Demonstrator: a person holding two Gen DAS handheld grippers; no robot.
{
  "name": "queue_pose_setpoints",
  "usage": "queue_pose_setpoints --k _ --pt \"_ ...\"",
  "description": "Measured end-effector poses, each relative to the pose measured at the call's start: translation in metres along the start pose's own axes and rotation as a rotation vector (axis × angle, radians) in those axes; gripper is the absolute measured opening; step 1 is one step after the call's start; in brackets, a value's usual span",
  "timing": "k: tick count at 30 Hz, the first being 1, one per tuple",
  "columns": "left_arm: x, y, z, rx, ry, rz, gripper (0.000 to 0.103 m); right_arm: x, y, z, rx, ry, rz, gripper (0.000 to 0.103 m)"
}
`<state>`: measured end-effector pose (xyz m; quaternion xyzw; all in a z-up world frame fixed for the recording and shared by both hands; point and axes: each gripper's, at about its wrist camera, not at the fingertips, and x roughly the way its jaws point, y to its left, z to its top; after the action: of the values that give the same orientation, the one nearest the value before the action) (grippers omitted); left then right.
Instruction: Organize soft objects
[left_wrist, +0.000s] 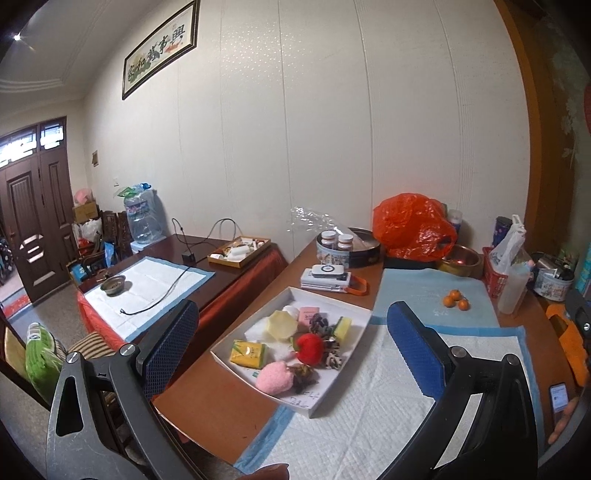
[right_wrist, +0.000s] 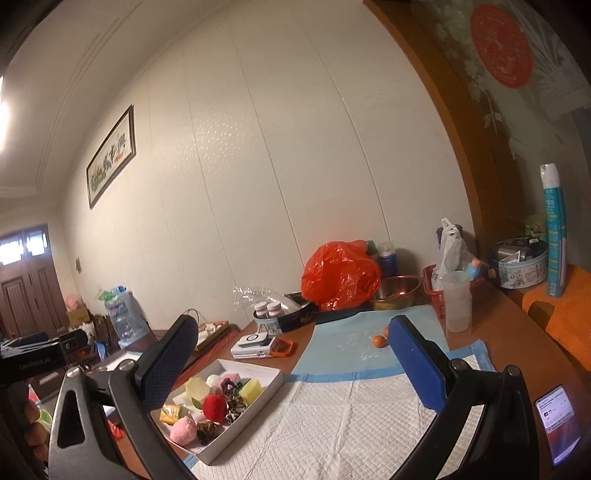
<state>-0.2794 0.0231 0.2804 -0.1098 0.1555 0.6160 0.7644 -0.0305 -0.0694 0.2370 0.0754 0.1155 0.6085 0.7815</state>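
Observation:
A white tray (left_wrist: 325, 300) sits on the table's left part and holds soft items: a red plush ball (left_wrist: 309, 347), a pink plush (left_wrist: 275, 376), a yellow tissue pack (left_wrist: 248, 353), a yellow sponge (left_wrist: 343, 326), a pale yellow piece (left_wrist: 282, 324) and scrunchies (left_wrist: 320, 321). The tray also shows in the right wrist view (right_wrist: 273, 373), with the red ball (right_wrist: 215, 406) and pink plush (right_wrist: 183, 431). My left gripper (left_wrist: 291, 336) is open and empty, held above and before the tray. My right gripper (right_wrist: 291, 350) is open and empty, right of the tray above the white pad (right_wrist: 332, 424).
Behind the tray lie a power bank stack (left_wrist: 325, 277), a round tin with bottles (left_wrist: 343, 246), an orange plastic bag (left_wrist: 413, 225), a metal bowl (left_wrist: 461, 260), small oranges (left_wrist: 456, 299) and a plastic cup (right_wrist: 458, 301). A phone (right_wrist: 557, 421) lies at the right edge. A lower side table (left_wrist: 155, 280) stands left.

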Motion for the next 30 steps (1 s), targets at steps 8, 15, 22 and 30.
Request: queue_pose_setpoints --k 8,15,22,30 --pt "-0.010 -0.021 -0.003 -0.014 0.043 -0.098 0.103 -0.003 -0.018 0.001 0.006 0.014 0.031 0.103" --pt "-0.007 -0.036 -0.007 0.005 0.086 -0.139 0.103 0.000 -0.032 -0.004 0.035 0.036 0.044 0.103" --pt "-0.007 -0.037 -0.012 0.003 0.077 -0.128 0.103 -0.001 -0.035 -0.005 0.040 0.032 0.039 0.103" --pt "0.031 -0.035 -0.029 0.018 0.210 -0.095 0.103 -0.006 -0.029 -0.007 0.006 0.027 0.032 0.103"
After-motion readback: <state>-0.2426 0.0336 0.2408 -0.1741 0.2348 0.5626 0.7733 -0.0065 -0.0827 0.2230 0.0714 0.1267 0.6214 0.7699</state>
